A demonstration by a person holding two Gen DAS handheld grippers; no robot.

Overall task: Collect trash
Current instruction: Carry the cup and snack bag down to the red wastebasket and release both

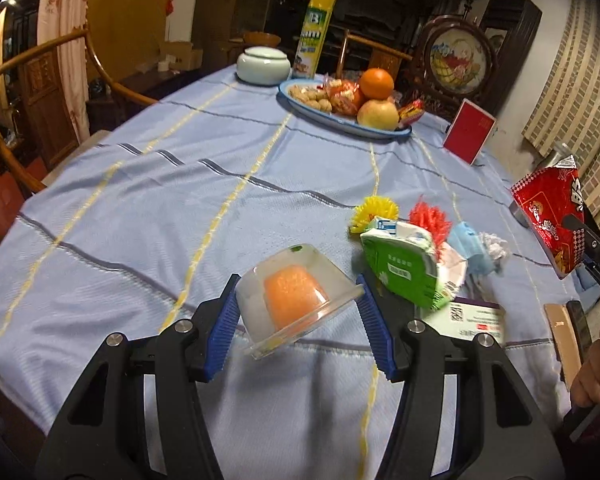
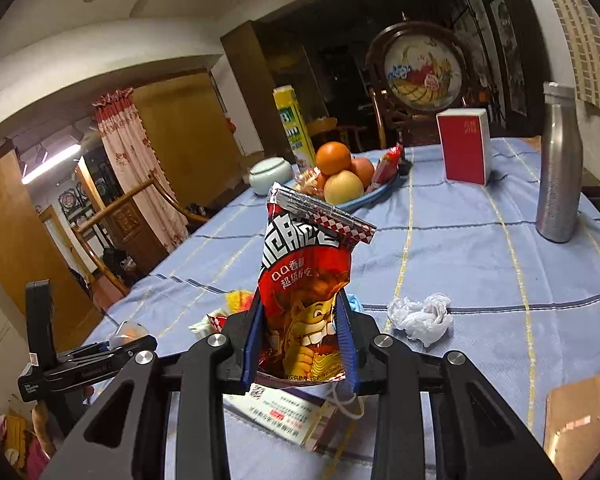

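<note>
Two grippers, each holding one piece of trash above a table covered with a blue striped cloth (image 1: 140, 208).

Left gripper (image 1: 298, 322): blue pads clamped on either side of a clear plastic jelly cup (image 1: 296, 300) (orange jelly inside), held tilted at the near edge of the table.

Right gripper (image 2: 300, 344): jaws clenched on the lower part of a red snack bag (image 2: 304, 280), which stands upright between them, its torn silver top open. The same bag shows at the far right of the left view (image 1: 548, 220).

Loose trash, near right of the table: a crumpled green-and-white packet (image 1: 404, 268), a light blue face mask (image 1: 470, 250) just beside it, a white tissue wad (image 2: 420, 314), a yellow spiky piece (image 1: 374, 210) and a red one (image 1: 430, 220). A printed card box (image 2: 276, 412) lies under the right gripper.

Other items, farther back:
- oval plate (image 1: 340, 122) with an orange, apples, cookies and wrapped sweets
- pale lidded jar (image 1: 263, 65), far left of the plate
- tall yellow carton (image 1: 316, 30) behind the plate
- red box (image 2: 462, 148) standing upright, right of the plate
- steel bottle (image 2: 558, 168), far right
</note>
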